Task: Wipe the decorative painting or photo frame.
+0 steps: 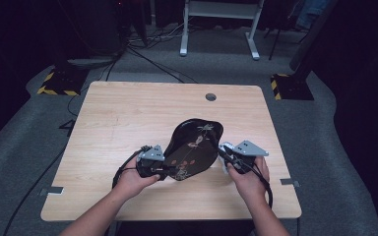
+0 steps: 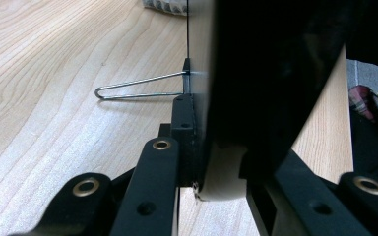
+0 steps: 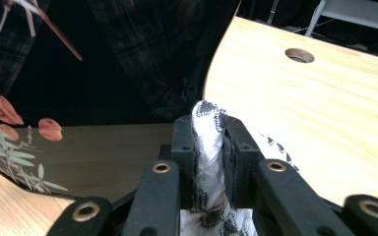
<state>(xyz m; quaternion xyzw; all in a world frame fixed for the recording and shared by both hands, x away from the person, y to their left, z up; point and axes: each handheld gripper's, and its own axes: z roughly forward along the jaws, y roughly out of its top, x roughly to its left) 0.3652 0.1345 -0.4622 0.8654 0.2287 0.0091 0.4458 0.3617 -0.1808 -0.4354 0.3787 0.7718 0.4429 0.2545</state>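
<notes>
1. Setup: a person at a wooden table (image 1: 128, 128) w/ a claw in each hand; the work looks like wiping a glossy black tray (image 1: 194, 147) w/ a patterned cloth (image 3: 206, 162).

2. Where the tray is: on the table, a bit toward 5 o'clock of center in the high view; long axis runs from about 1 o'clock down to 7 o'clock; it seems tipped up on edge rather than lying flat, tho I can't tell the exact angle; floral/leaf decoration shows on its lacquer face.

3. Left gripper (image 1: 165, 169): at the tray's 7–8 o'clock end, jaws pinching the tray's rim; in the left gripper view the black edge sits right between the pads, so it's basically the holder.

4. Right gripper (image 1: 226, 153): at the tray's 3–4 o'clock edge, jaws pressed together on the white-and-black cloth; the cloth pokes up between the pads in the right gripper view, just beside the tray's rim; contact w/ the surface I can't confirm.

5. Progress, imo: both grabs are done (tray steadied, cloth in hand); the actual wiping looks early or not yet started.

6. Left to do, prob: rub over the face, then set the tray flat and let go of both.

7. Also: a wire clip (image 2: 138, 87) lies on the wood near the left claw.
</notes>
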